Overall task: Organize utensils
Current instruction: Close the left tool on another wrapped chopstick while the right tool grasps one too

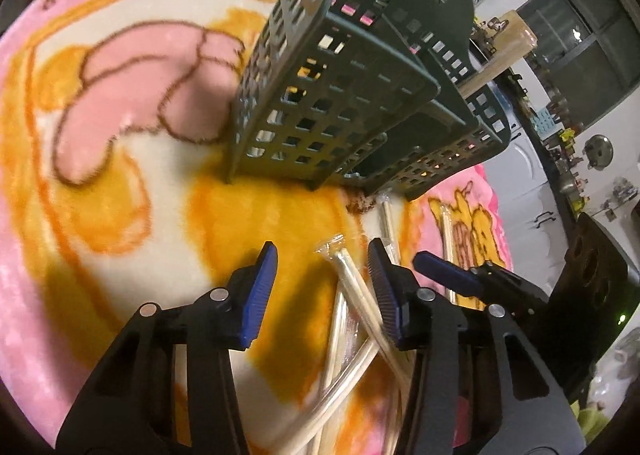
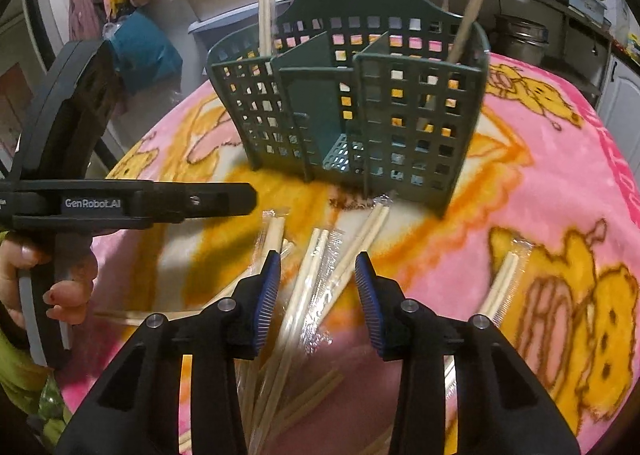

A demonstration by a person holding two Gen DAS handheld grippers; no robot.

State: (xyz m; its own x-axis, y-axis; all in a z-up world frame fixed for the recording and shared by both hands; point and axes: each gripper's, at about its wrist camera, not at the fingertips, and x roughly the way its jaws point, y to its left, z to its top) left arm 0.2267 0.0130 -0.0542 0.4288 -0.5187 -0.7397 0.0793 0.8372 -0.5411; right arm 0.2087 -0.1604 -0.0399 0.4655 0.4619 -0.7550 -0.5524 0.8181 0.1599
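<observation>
while both grippers point down at the blanket (image 2: 540, 159), the left gripper (image 1: 322, 287) has its jaws partly apart, and wrapped chopsticks (image 1: 360, 291) lie between its fingers (image 1: 262, 291). one pair leans close against the inner face of the right-hand finger, but i cannot tell if the pad really presses on it; the other finger stands clear of it, so nothing is gripped.

the right gripper (image 2: 318, 295) is partly apart too. a bundle of wrapped chopsticks (image 2: 308, 279) lies on the blanket between its fingers (image 2: 268, 295) and runs back under them, and neither pad touches it. one more wrapped pair (image 2: 506, 279) lies alone, well apart to the right of the right-hand finger.

ahead of the fingertips of both grippers stands the dark green utensil holder (image 2: 400, 107), upright on the blanket, with walls full of square holes and inner dividers. some chopsticks (image 2: 265, 7) stand already in its left compartment, and a thin stick (image 2: 472, 11) leans in its right one.

to the left of the right gripper's fingers, a hand (image 2: 60, 287) holds the handle of the left gripper.
</observation>
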